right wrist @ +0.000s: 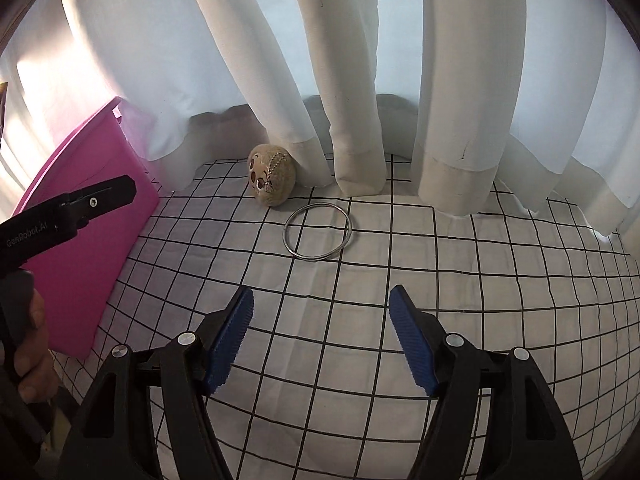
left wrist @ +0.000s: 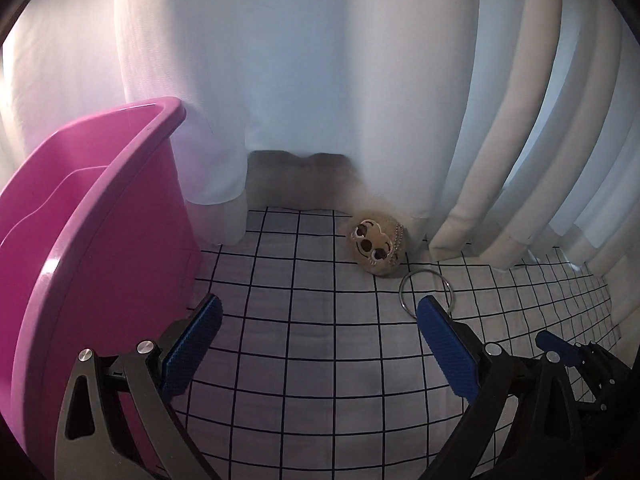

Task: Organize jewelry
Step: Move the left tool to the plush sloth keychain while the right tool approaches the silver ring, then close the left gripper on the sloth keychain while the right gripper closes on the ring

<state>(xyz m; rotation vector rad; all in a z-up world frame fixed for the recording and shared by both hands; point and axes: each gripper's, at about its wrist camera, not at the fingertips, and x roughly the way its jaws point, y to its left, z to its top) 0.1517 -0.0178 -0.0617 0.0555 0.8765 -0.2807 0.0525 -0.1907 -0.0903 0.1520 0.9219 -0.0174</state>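
Note:
A thin silver bangle (right wrist: pixel 317 231) lies flat on the white cloth with a black grid (right wrist: pixel 400 280), just in front of a tan plush keychain (right wrist: pixel 272 178) with a ball chain. My right gripper (right wrist: pixel 321 306) hangs open a short way before the bangle, nothing between its blue pads. In the left wrist view the bangle (left wrist: pixel 426 288) is partly hidden behind the right pad of my left gripper (left wrist: pixel 318 312), which stands open and empty. The plush keychain (left wrist: pixel 378 246) sits beyond it. A pink plastic bin (left wrist: pixel 100 240) stands close on the left.
White curtains (right wrist: pixel 360 80) hang down onto the cloth's far edge behind the plush and bangle. The pink bin (right wrist: pixel 92 220) bounds the left side. The left hand-held gripper and a person's hand (right wrist: pixel 32 344) show at the left of the right wrist view.

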